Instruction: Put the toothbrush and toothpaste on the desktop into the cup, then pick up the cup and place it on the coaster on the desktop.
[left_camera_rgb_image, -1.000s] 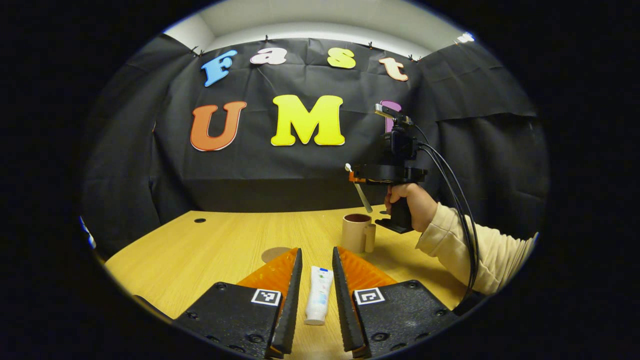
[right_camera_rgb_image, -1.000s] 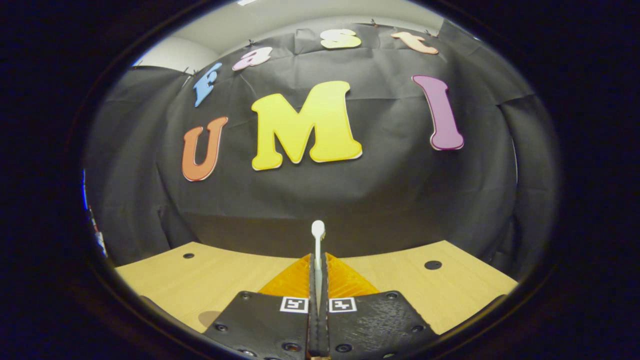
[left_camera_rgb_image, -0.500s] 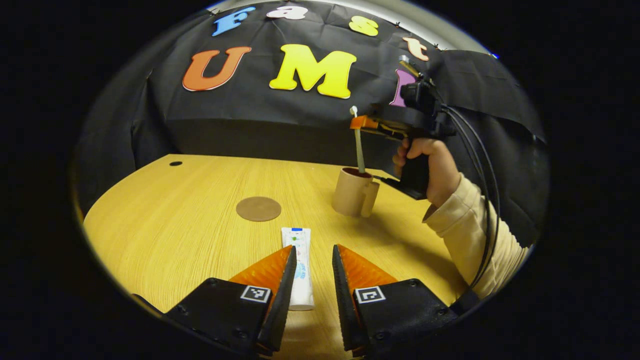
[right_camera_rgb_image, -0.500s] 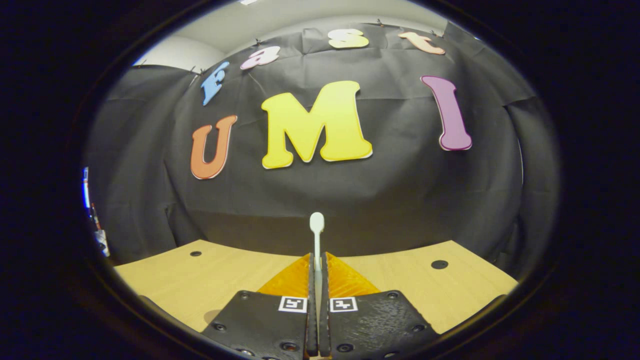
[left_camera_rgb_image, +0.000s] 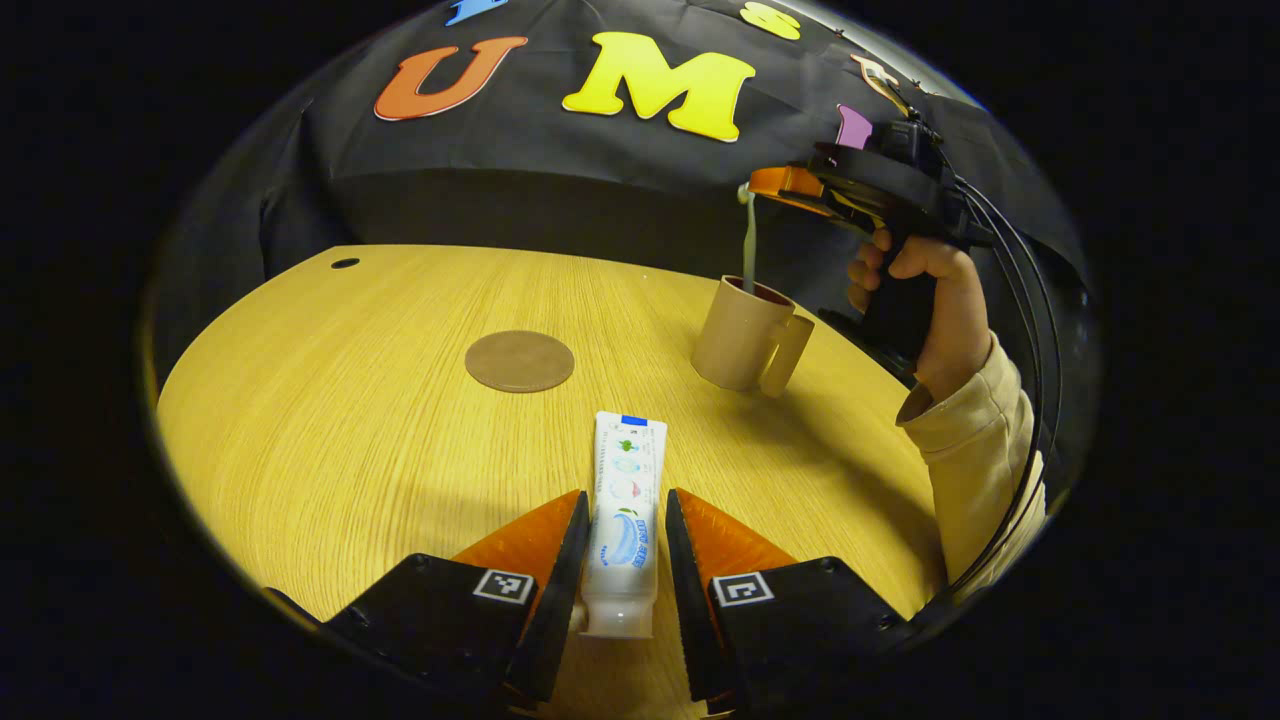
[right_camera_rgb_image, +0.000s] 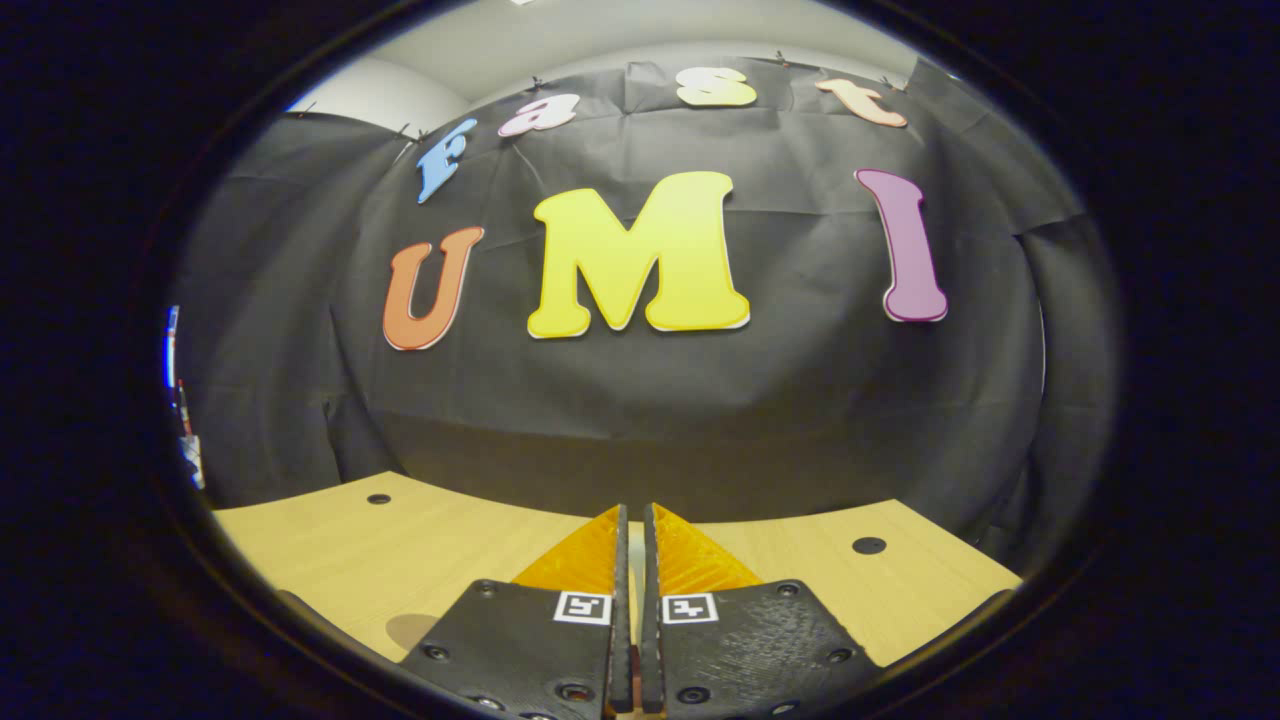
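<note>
In the left gripper view, your left gripper (left_camera_rgb_image: 622, 545) has tipped down and forward over the last second, so the toothpaste (left_camera_rgb_image: 624, 520) now lies on the desktop (left_camera_rgb_image: 330, 430) between its spread fingers, neither clearly pressing it. Farther off, your right gripper (left_camera_rgb_image: 768, 182) has carried the toothbrush (left_camera_rgb_image: 748, 240) from above the cup (left_camera_rgb_image: 738, 334) to where its lower end dips inside the rim; that, I judge, leaves one item nearly delivered. The cup stands well apart from the coaster (left_camera_rgb_image: 519, 360). How deep the brush reaches is hidden by the cup's wall. In the right gripper view, the brush head that stood above the fingertips half a second ago is gone; the fingers (right_camera_rgb_image: 668, 560) stand a narrow slit apart, and you cannot tell whether they are pinching the handle.
</note>
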